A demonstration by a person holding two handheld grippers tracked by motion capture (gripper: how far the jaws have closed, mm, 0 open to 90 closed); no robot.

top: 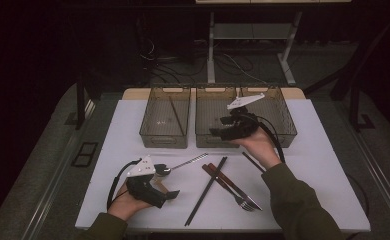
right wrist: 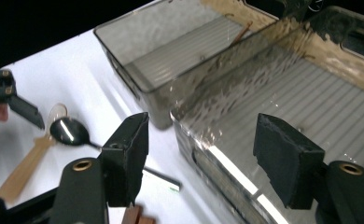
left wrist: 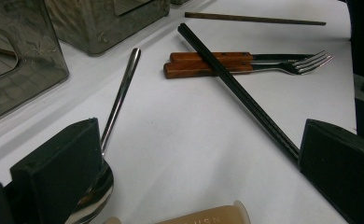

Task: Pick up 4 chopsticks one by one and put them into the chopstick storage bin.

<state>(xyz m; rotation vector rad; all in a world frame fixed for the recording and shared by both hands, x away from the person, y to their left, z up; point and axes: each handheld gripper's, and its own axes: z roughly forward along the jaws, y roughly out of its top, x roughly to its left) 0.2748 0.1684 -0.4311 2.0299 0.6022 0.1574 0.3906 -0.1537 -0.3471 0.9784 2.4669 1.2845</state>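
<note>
Sorting cutlery into bins was the work in hand: the right claw (top: pixel 222 127) hung with its jaws apart and nothing between them at the near rim of the middle bin (top: pixel 205 135), seemingly between a drop and the next pick. The left claw (top: pixel 169 183) rested low on the white worktop (top: pixel 323 165), jaws apart too, with a metal spoon (left wrist: pixel 119 100) lying just by its left jaw, the bowl beside the pad and the handle running away from it towards the bins. A pale wooden spoon (right wrist: pixel 24 168) lay just beneath that claw. Ahead of the left claw, black chopsticks (left wrist: pixel 236 88) crossed a wood-handled fork (left wrist: pixel 245 67), with a brown chopstick (left wrist: pixel 255 19) beyond. The next move likely called for the left claw to shift over the metal spoon's handle and close, or for the right to come back for the fork.
</note>
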